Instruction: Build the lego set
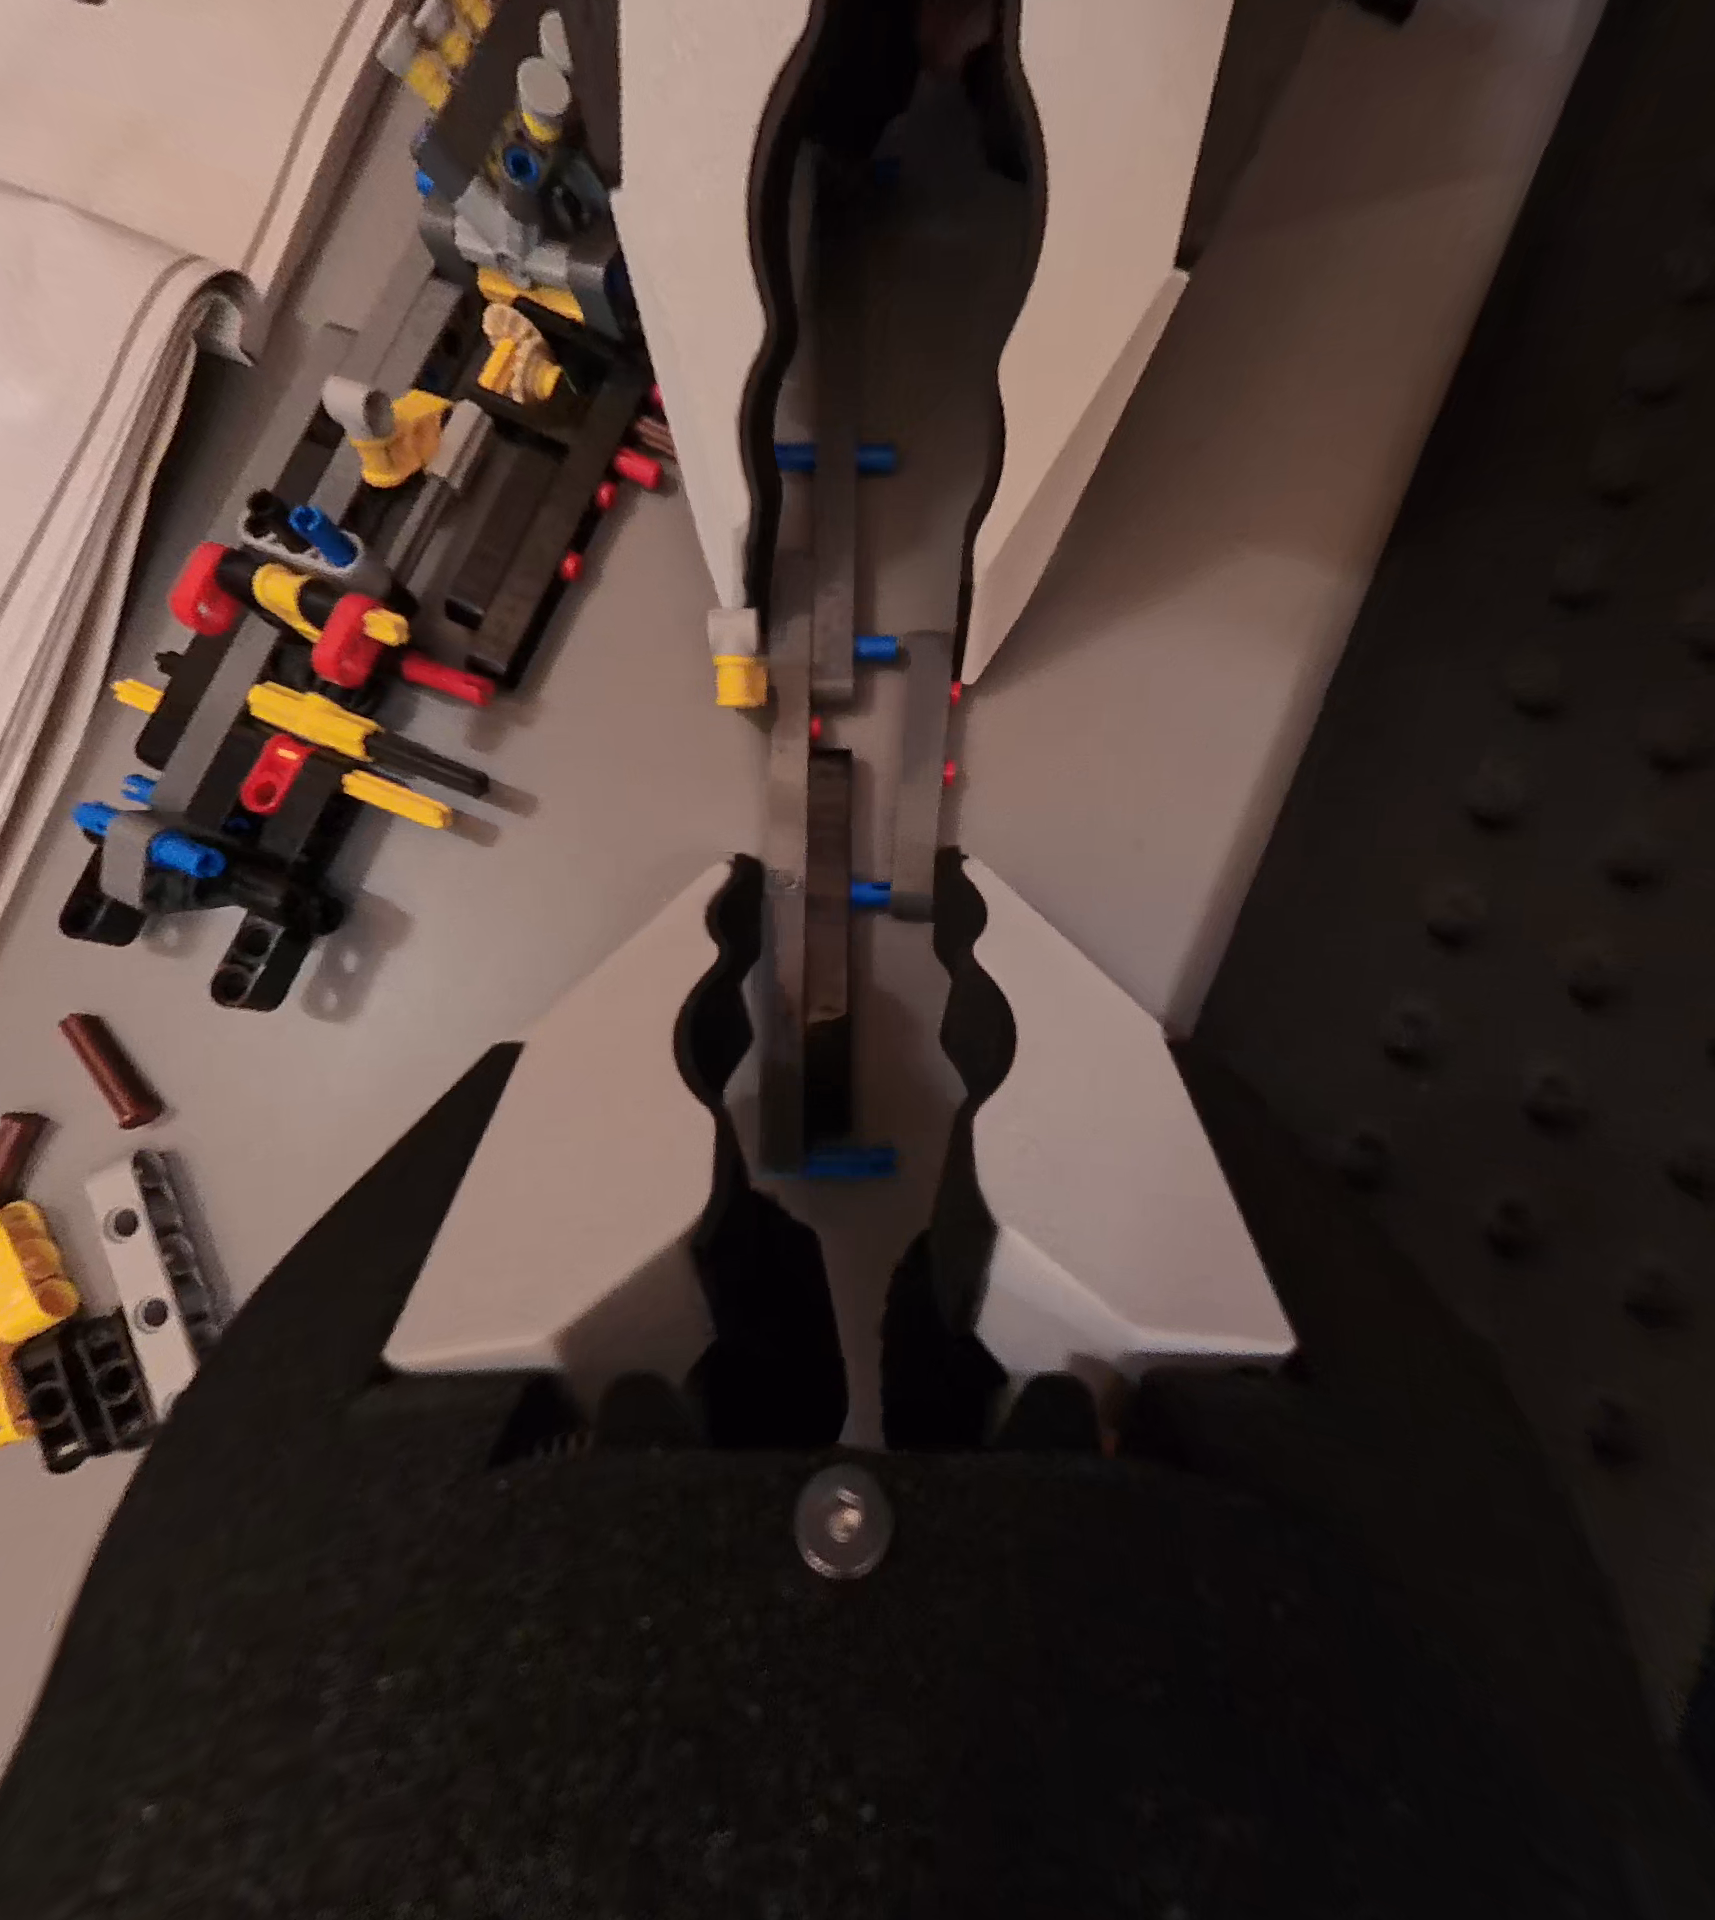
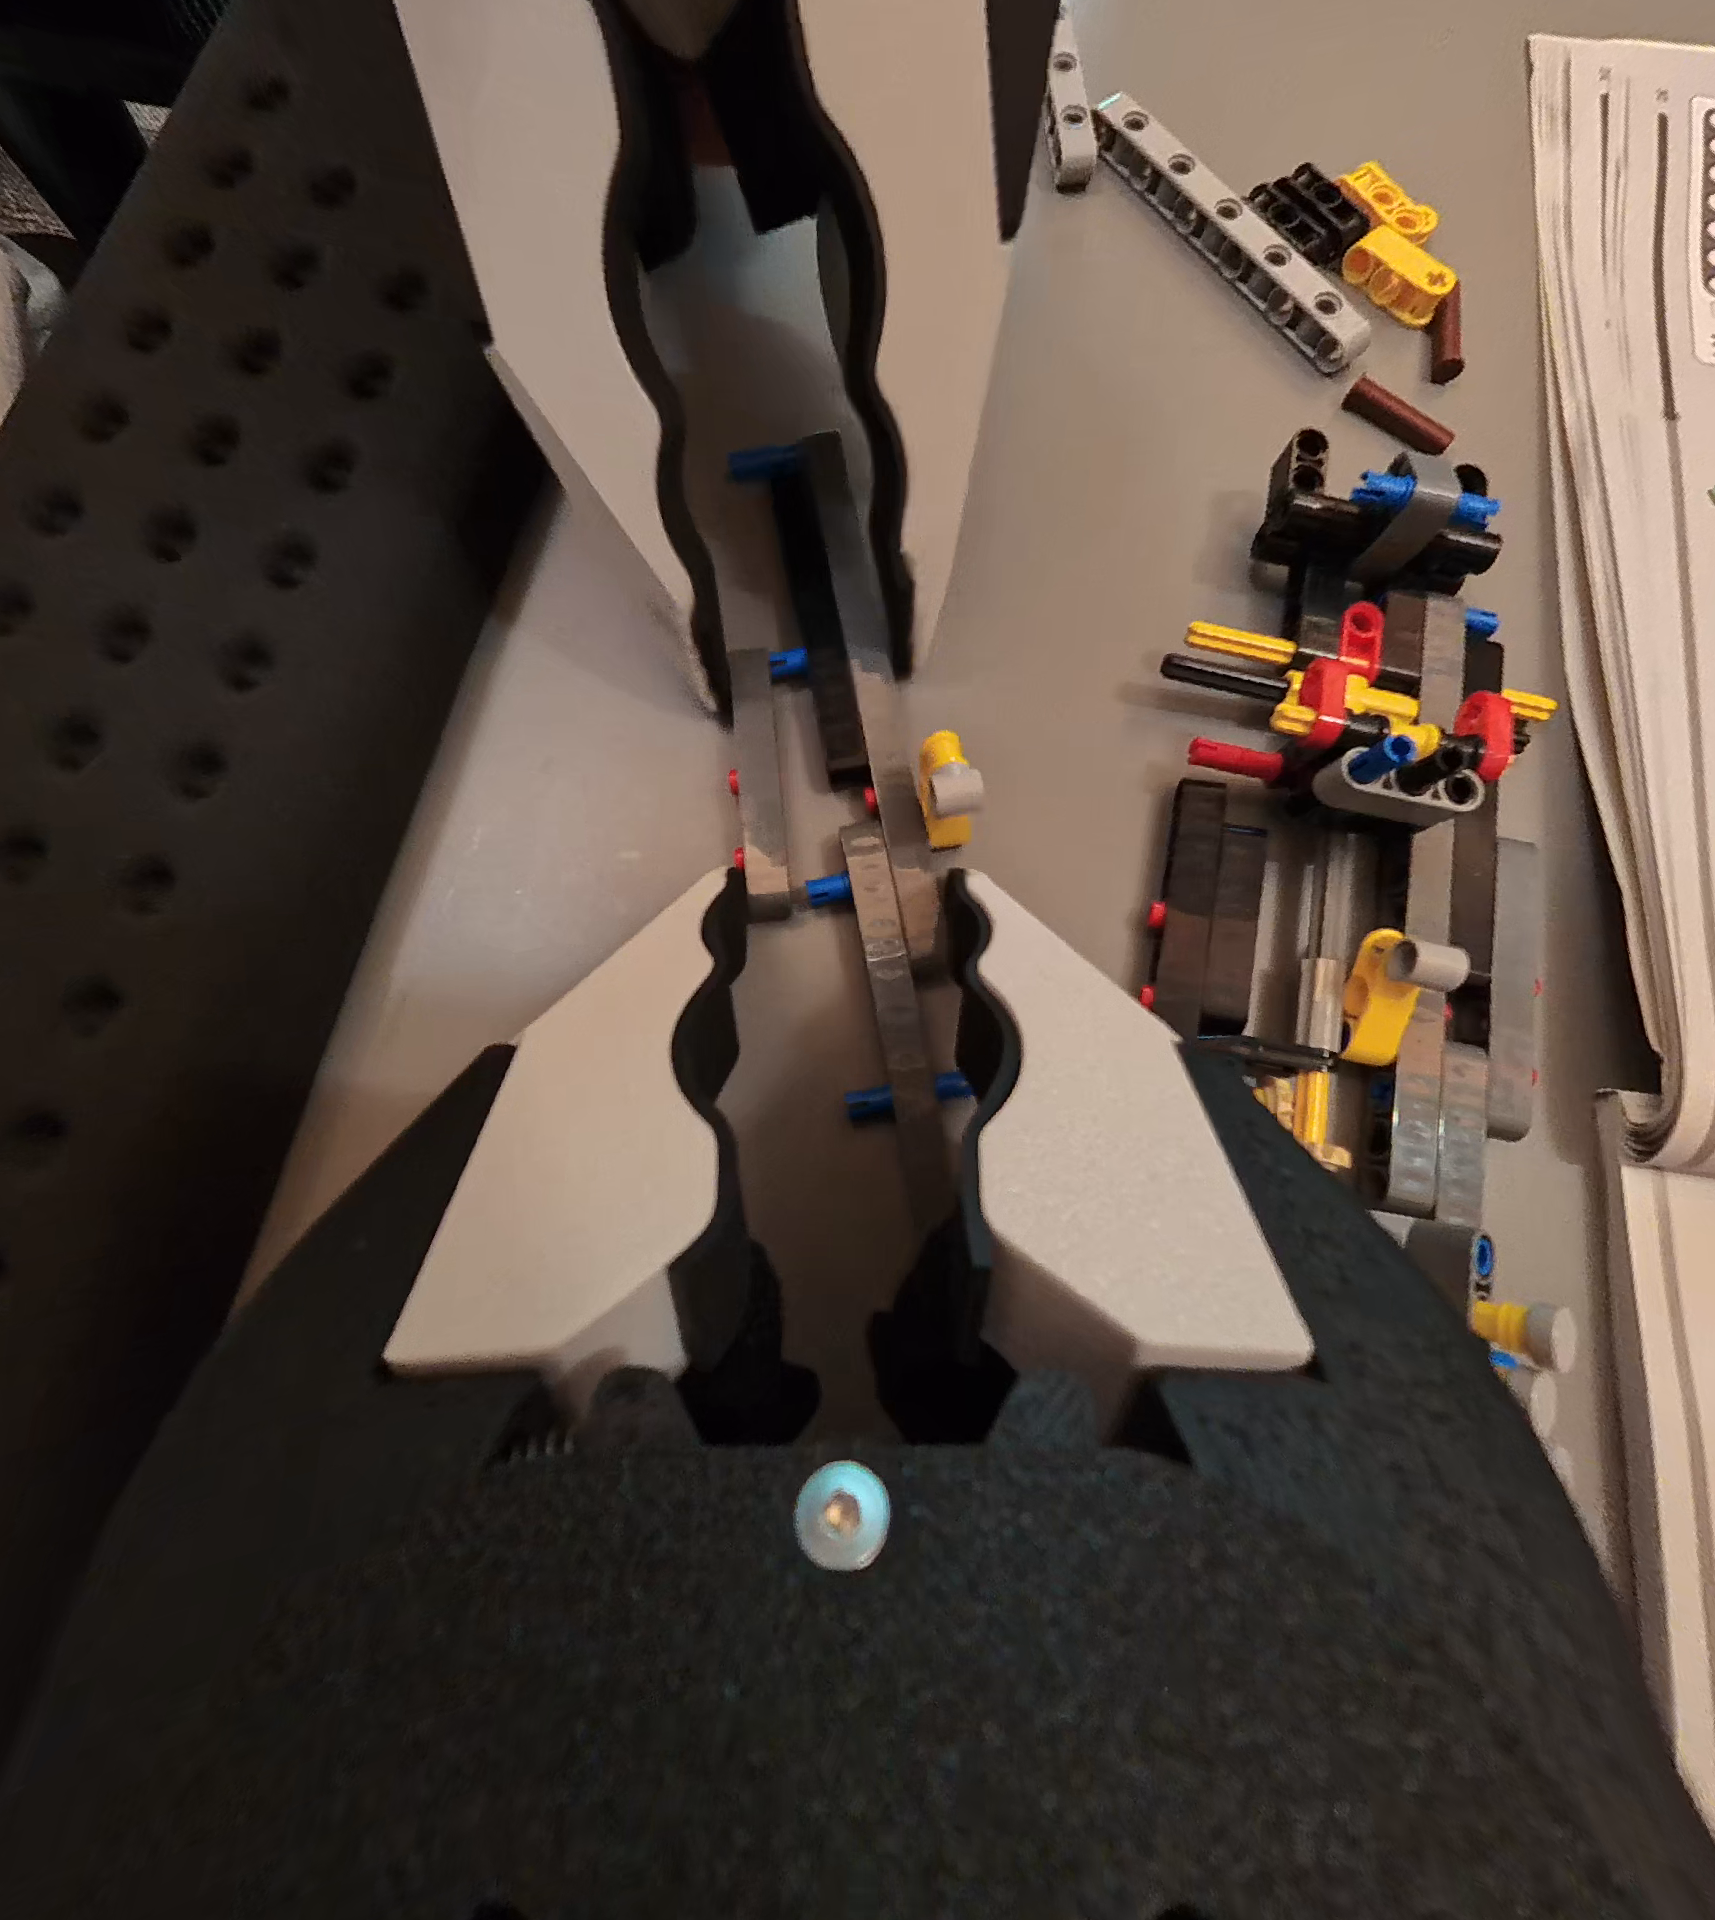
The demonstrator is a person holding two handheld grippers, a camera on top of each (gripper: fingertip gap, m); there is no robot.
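Observation:
A long sub-assembly of grey and black beams (image 1: 827, 831) with blue and red pins and a yellow-and-grey connector (image 1: 739, 681) is held above the table between two grippers that face each other. My left gripper (image 1: 842, 883) is shut on its near end. My right gripper (image 1: 848, 644) reaches in from the far side. In the right wrist view the same assembly (image 2: 879, 914) runs between my right gripper (image 2: 837, 904), shut on it, and the left gripper (image 2: 811, 686) opposite. The connector (image 2: 941, 790) sticks out to the right.
The larger lego build (image 1: 313, 623) (image 2: 1352, 831) lies on the grey table beside the grippers. Loose yellow and black connectors (image 1: 11, 1320) (image 2: 1372, 229), a grey beam (image 2: 1237, 229) and brown pins (image 1: 110, 1070) lie near it. An open instruction booklet (image 2: 1684, 727) and a black perforated mat (image 2: 157, 520) flank the work area. Spacing between my two grippers at the tips: around 4 centimeters.

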